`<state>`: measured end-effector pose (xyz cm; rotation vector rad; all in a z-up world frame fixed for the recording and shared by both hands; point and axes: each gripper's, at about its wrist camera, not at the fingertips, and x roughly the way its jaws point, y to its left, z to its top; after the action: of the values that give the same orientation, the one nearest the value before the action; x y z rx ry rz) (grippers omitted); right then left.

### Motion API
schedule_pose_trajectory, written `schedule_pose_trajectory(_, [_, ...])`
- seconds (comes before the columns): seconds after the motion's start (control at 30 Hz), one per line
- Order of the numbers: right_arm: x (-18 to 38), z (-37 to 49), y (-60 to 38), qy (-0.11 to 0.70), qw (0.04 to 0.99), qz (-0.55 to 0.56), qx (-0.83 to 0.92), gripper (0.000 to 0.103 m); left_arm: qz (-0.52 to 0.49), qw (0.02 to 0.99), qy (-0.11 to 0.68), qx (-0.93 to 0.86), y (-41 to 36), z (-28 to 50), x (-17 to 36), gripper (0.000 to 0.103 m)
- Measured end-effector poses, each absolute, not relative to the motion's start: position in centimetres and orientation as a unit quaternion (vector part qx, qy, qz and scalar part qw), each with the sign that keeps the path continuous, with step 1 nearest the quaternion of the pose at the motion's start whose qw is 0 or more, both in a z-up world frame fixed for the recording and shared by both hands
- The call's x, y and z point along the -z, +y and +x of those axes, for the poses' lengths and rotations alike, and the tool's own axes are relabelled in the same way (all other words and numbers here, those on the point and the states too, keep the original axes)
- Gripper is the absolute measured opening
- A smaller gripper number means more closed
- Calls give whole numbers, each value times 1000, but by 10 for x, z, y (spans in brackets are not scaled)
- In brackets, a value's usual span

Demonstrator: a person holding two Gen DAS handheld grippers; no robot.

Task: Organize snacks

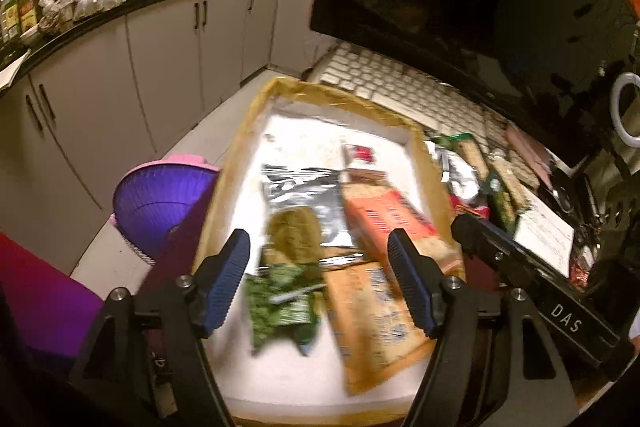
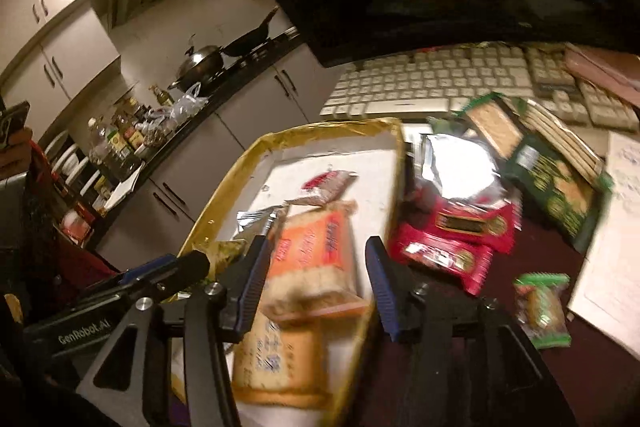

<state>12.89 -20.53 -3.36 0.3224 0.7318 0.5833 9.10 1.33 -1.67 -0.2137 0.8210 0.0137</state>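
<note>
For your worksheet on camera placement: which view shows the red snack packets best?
The right wrist view: the red snack packets lie in full sight on the table, right of the tray. The left wrist view shows only a blurred red sliver.

Desk [image 2: 460, 327] with dark maroon top. On it: white tray [image 2: 320, 126] with yellow rim, white keyboard [image 2: 440, 83] behind the tray, red snack packs [image 2: 460, 239] just beside the tray's right edge, green cracker boxes [image 2: 552, 187] further right, small green packet [image 2: 544, 311] near front, white paper [image 2: 616, 247] at far right.
</note>
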Motion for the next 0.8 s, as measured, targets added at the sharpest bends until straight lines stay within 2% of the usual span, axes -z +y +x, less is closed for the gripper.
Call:
schedule_pose_trajectory(0.07, [33,127,-217,348,881,166,-275,56,-94,916,390,2,0,88,10,76])
schedule_pose_trajectory(0.23, [31,124,-244,342,883,189,-261,59,-78,919,385,18,-30,84,4,78])
schedule_pose_trajectory(0.8, [53,117,-323,337,885,241,-214,59,-36,910,409,60,-111,87,4,78])
